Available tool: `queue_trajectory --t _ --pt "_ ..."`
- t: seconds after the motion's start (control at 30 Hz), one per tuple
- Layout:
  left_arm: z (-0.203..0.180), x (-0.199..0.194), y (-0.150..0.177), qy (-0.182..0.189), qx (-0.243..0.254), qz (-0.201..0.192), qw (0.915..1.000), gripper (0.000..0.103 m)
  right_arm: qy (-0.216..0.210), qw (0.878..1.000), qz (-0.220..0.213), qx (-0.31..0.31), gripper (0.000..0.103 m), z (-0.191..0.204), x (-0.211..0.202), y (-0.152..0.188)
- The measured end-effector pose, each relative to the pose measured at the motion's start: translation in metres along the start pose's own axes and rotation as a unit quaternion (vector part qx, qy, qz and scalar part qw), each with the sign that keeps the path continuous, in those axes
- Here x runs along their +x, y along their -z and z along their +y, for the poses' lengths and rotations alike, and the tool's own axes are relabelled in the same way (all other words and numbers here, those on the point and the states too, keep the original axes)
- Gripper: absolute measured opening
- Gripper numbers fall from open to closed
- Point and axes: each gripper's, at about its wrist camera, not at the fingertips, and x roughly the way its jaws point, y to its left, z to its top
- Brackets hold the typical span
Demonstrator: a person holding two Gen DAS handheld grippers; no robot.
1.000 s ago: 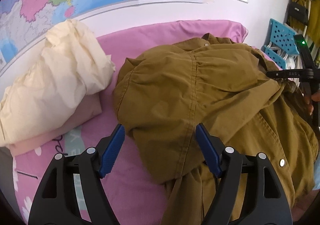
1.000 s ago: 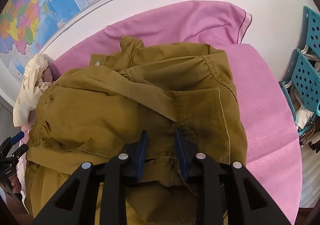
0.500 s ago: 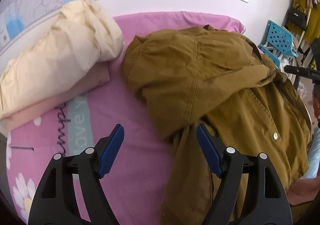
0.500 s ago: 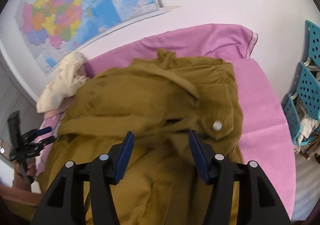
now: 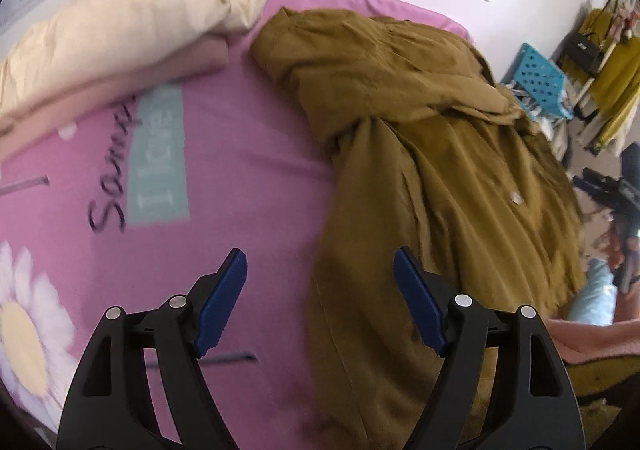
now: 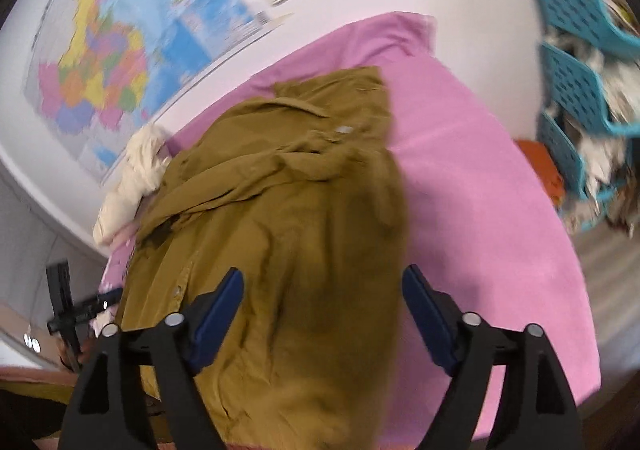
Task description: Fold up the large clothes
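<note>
Pink bedding (image 5: 248, 153) fills the scene, with a cream bundle (image 5: 120, 21) pushed to its far left, seemingly to leave room for folding. Over bare sheet the left gripper (image 5: 318, 306) is held wide and empty. To its right the brown coat (image 5: 420, 137) lies rumpled and unfolded. The right gripper (image 6: 322, 314), its jaws just opened, hangs above cloth ungripped, likely between grasps.

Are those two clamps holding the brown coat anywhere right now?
No. The left gripper and right gripper are both open above the coat, and the right has just been opening, with nothing pinched.
</note>
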Motion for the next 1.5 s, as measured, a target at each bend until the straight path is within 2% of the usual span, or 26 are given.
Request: queue_trajectory --t 0.1,0.23,0.3,0.4,0.57,0.6,0.7,0.8,0.9,1.0,1.07,1.17,1.2,1.23,1.27,1.33,1.37,1.4,1.47,1.5 --pt "-0.001 -0.003 0.014 0.036 -0.007 0.015 0.9992 0.076 -0.011 1.000 0.001 0.028 0.085 -0.018 -0.007 0.013" --pt "-0.004 -0.002 0.023 0.050 -0.019 0.031 0.9981 0.076 -0.020 0.998 0.020 0.048 0.086 -0.033 -0.001 0.028" --pt "-0.001 -0.003 0.025 0.061 -0.034 0.034 0.9970 0.076 -0.039 0.997 0.031 0.060 0.087 -0.037 0.005 0.035" --pt "0.001 -0.006 0.032 0.091 -0.039 0.044 0.9941 0.076 -0.057 0.997 0.021 0.057 0.092 -0.036 0.004 0.039" --pt "-0.023 -0.006 0.048 0.133 -0.003 0.068 0.9887 0.081 -0.114 0.992 0.035 0.047 0.092 -0.027 0.010 0.047" --pt "-0.030 -0.002 0.052 0.144 0.003 0.079 0.9864 0.085 -0.132 0.989 0.040 0.046 0.091 -0.025 0.012 0.049" --pt "-0.039 0.003 0.053 0.144 0.011 0.078 0.9864 0.091 -0.161 0.985 0.045 0.043 0.091 -0.018 0.015 0.056" --pt "-0.039 0.007 0.049 0.173 -0.006 0.077 0.9820 0.091 -0.191 0.979 0.040 0.052 0.090 -0.017 0.011 0.059" --pt "-0.049 0.014 0.045 0.168 0.004 0.080 0.9826 0.091 -0.202 0.977 0.039 0.054 0.090 -0.017 0.008 0.063" --pt "-0.064 0.018 0.046 0.186 0.024 0.092 0.9779 0.091 -0.215 0.974 0.044 0.059 0.090 -0.018 0.008 0.067" --pt "-0.074 0.021 0.048 0.181 0.039 0.095 0.9782 0.091 -0.217 0.973 0.045 0.057 0.090 -0.019 0.008 0.069" --pt "-0.073 0.028 0.041 0.195 0.021 0.092 0.9761 0.091 -0.220 0.973 0.041 0.057 0.090 -0.019 0.008 0.072" --pt "-0.070 0.028 0.040 0.201 0.011 0.091 0.9753 0.089 -0.218 0.973 0.041 0.055 0.090 -0.017 0.007 0.072" --pt "-0.066 0.029 0.038 0.202 -0.004 0.087 0.9756 0.077 -0.219 0.973 0.042 0.054 0.084 -0.016 0.006 0.072" --pt "-0.063 0.030 0.037 0.192 -0.012 0.084 0.9776 0.056 -0.208 0.976 0.041 0.048 0.076 -0.014 0.005 0.072" --pt "-0.056 0.032 0.037 0.177 -0.029 0.084 0.9801 0.035 -0.205 0.976 0.037 0.057 0.020 -0.018 0.001 0.073" --pt "-0.054 0.031 0.037 0.183 -0.039 0.080 0.9791 0.032 -0.200 0.977 0.034 0.059 0.014 -0.020 -0.001 0.074" --pt "-0.055 0.030 0.037 0.183 -0.040 0.074 0.9795 0.027 -0.189 0.980 0.032 0.059 0.015 -0.022 -0.003 0.074" --pt "-0.060 0.027 0.036 0.171 -0.027 0.068 0.9826 0.022 -0.185 0.980 0.034 0.067 0.032 -0.026 -0.004 0.078" --pt "-0.063 0.026 0.036 0.172 -0.022 0.064 0.9828 0.022 -0.203 0.975 0.040 0.075 0.064 -0.027 -0.003 0.080"
